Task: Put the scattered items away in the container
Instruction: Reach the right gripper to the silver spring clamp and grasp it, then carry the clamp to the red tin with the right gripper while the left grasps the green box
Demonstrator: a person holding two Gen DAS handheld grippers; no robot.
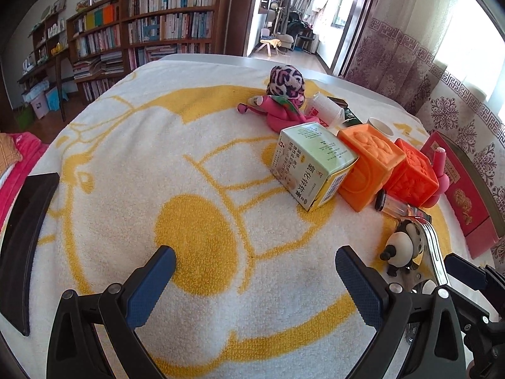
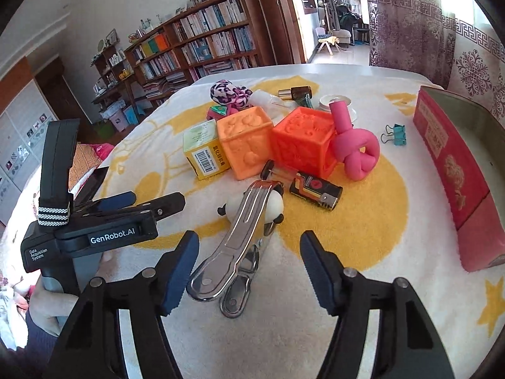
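Across the yellow-patterned white towel [image 2: 363,221], I see my right gripper [image 2: 249,268] parted around a shiny metal clip [image 2: 233,246] without pressing it, my left gripper [image 1: 255,281] wide and empty, the red box container [image 2: 454,170] at right.

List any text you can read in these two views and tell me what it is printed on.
"GenRobot.AI": side of the left gripper, right wrist view.
"Data Acquisition System": same housing, lower down.
Green and yellow medicine box: large Chinese characters and a barcode, too blurred to quote with confidence.
Red container: gold print, unreadable.
Small dark bottle: label unreadable.
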